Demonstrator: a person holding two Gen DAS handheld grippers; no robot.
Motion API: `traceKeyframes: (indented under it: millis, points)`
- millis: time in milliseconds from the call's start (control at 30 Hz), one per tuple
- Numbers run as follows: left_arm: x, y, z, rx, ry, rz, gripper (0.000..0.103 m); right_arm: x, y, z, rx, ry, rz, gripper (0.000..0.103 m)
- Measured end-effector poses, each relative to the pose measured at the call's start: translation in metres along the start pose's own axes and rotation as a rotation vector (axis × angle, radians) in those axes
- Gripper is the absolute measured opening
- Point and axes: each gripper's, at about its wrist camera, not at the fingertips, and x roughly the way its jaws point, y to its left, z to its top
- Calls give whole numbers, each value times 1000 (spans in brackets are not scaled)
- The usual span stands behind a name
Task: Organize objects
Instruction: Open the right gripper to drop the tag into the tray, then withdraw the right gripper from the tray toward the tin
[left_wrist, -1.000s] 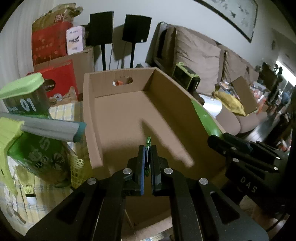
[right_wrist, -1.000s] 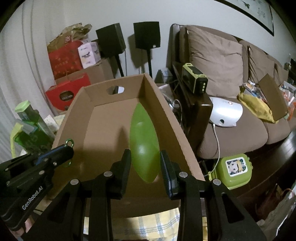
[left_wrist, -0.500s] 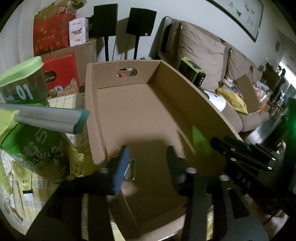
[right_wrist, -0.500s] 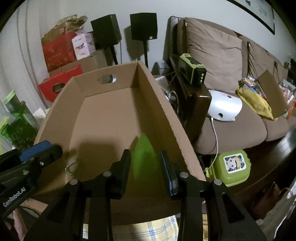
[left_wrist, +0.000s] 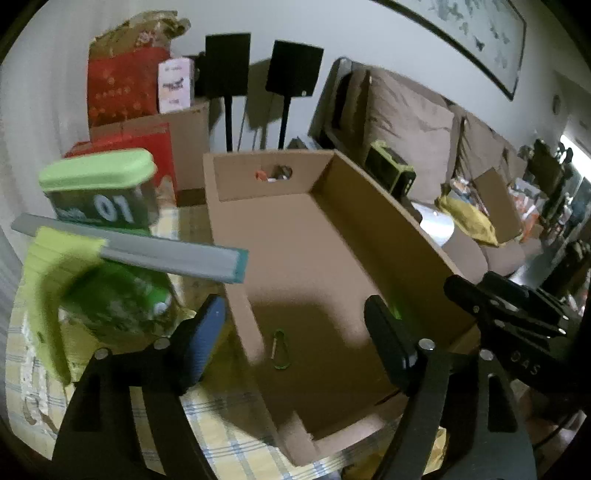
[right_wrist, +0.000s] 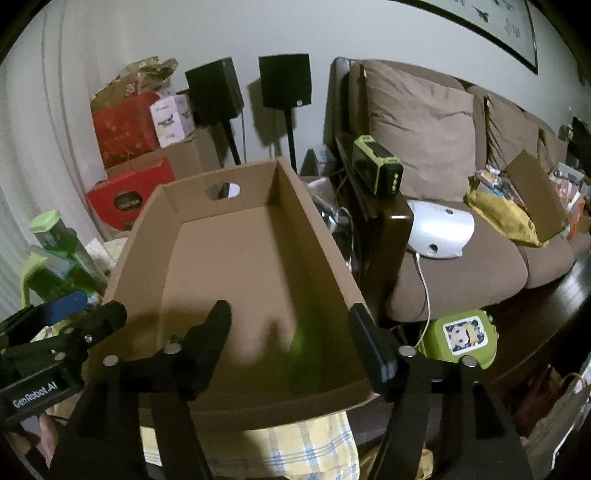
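We see both our grippers, left gripper (left_wrist: 295, 325) and right gripper (right_wrist: 290, 334), opening with nothing clamped; the green carabiner (left_wrist: 280, 349) and blurred green object (right_wrist: 304, 339) sit inside the cardboard box (left_wrist: 391, 236).

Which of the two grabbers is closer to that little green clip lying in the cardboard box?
Left. The left gripper, jaws opening, hovers right above the green clip; the right gripper hangs over the box's other side.

A home living room — a brown fabric sofa (right_wrist: 454, 258) with big cushions, two black speakers on stands (right_wrist: 284, 81), a framed picture (left_wrist: 465, 33) on the wall, stacked red gift boxes (right_wrist: 125, 125).
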Motion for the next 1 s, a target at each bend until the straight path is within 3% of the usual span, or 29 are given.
traceKeyframes:
  millis: [67,133,367,467,1000]
  points:
    - [-9,2,1,6,-21,16,78,-7,3,2,-5,-15,3,75]
    - [-16,3,1,11,-35,21,89,-13,7,4,-11,-28,5,80]
    - [-43,12,4,10,-87,29,91,-33,18,11,-18,-65,26,90]
    - [-53,18,4,10,-98,16,101,-40,22,12,-21,-75,53,102]
    - [-89,71,6,-40,-110,22,103,-55,68,9,-88,-77,111,102]
